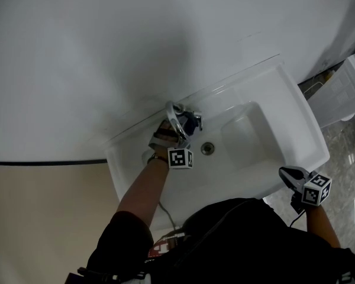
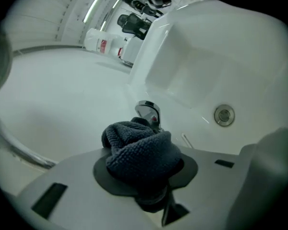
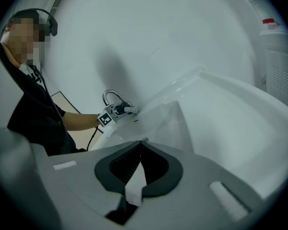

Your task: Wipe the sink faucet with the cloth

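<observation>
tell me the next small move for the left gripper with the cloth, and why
Probably rub the cloth up along the faucet: the left gripper clamps the bunched cloth right by the faucet, and the chrome spout beyond it shows uncovered.

faucet [image 2: 149,112]: chrome, curved, upright on white sink [image 2: 201,56] rim | cloth [image 2: 140,150]: dark grey, bunched, against faucet

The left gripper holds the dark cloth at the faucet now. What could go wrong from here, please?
1. The cloth is only a bunched wad in the left gripper; rubbing on the faucet might pull it out into the sink.
2. The jaws sit close behind the wad, so they could scrape the chrome.
3. The right gripper, shut and empty, is away at the sink's front edge and could hardly catch the cloth.
</observation>
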Motion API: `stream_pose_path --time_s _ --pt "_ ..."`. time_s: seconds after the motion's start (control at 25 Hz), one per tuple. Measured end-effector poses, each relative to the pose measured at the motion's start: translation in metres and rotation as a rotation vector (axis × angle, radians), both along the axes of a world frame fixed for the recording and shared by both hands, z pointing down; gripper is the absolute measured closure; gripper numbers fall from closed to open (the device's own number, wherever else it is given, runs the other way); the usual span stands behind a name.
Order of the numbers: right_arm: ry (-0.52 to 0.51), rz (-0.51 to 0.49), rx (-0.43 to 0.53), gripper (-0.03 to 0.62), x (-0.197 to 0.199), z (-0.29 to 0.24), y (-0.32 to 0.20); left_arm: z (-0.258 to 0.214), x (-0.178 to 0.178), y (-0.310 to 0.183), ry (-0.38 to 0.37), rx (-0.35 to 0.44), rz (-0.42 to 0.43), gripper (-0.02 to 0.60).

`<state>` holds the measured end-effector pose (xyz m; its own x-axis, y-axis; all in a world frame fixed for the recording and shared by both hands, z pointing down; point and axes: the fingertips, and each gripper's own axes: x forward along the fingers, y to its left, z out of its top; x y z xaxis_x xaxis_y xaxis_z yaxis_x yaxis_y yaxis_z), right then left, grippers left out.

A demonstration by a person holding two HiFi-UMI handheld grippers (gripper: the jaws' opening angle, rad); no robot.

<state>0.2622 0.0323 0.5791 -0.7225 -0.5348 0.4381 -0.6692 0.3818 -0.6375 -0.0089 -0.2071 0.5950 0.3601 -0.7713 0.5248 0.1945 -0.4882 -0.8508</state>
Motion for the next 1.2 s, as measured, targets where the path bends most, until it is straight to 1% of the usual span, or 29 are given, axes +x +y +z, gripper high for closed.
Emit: stream_pose_path --time_s 0.2,0.24,0.32,0.36,0.4,0.44,0.48,0.52,0.56,0.64,0.88,1.08,1.2 --pt "0.006 -0.012 -0.006 0.593 -0.002 0.003 0.003 0.005 -0.012 -0.006 0.268 -0.172 -0.226 0.466" --pt "0.006 -0.013 -0.006 0.593 -0.003 0.002 0.004 0.007 -0.015 -0.006 0.337 -0.221 -0.291 0.467" --pt "0.006 -0.013 -0.005 0.592 -0.004 0.002 0.005 0.011 -0.022 -0.007 0.478 -0.347 -0.438 0.466" --pt "0.005 -0.013 -0.003 0.594 -0.005 0.002 0.006 0.011 -0.023 -0.005 0.535 -0.405 -0.494 0.466" --pt "0.004 -0.013 -0.003 0.592 -0.005 0.002 0.007 0.009 -0.022 -0.002 0.581 -0.443 -0.515 0.466" --pt "0.003 -0.014 -0.004 0.592 -0.004 0.002 0.008 0.004 -0.017 0.002 0.616 -0.454 -0.496 0.466" --pt "0.003 -0.014 -0.005 0.593 -0.004 0.002 0.009 -0.003 -0.009 0.005 0.638 -0.441 -0.452 0.466" --pt "0.003 -0.013 -0.005 0.592 -0.003 0.003 0.01 -0.011 -0.001 0.007 0.647 -0.417 -0.408 0.466" --pt "0.003 -0.013 -0.007 0.593 -0.002 0.003 0.01 -0.017 0.005 0.006 0.648 -0.392 -0.384 0.466" --pt "0.006 -0.014 -0.013 0.594 -0.002 0.005 0.013 -0.018 0.008 -0.001 0.643 -0.369 -0.388 0.466" --pt "0.01 -0.024 -0.028 0.593 -0.006 0.009 0.02 -0.01 0.007 -0.007 0.672 -0.378 -0.448 0.466" --pt "0.009 -0.044 -0.016 0.592 -0.013 0.006 0.016 -0.008 0.007 -0.004 0.629 -0.393 -0.431 0.467" --pt "0.005 -0.039 0.005 0.593 -0.013 -0.001 0.011 -0.007 0.005 -0.003 0.628 -0.412 -0.427 0.467"
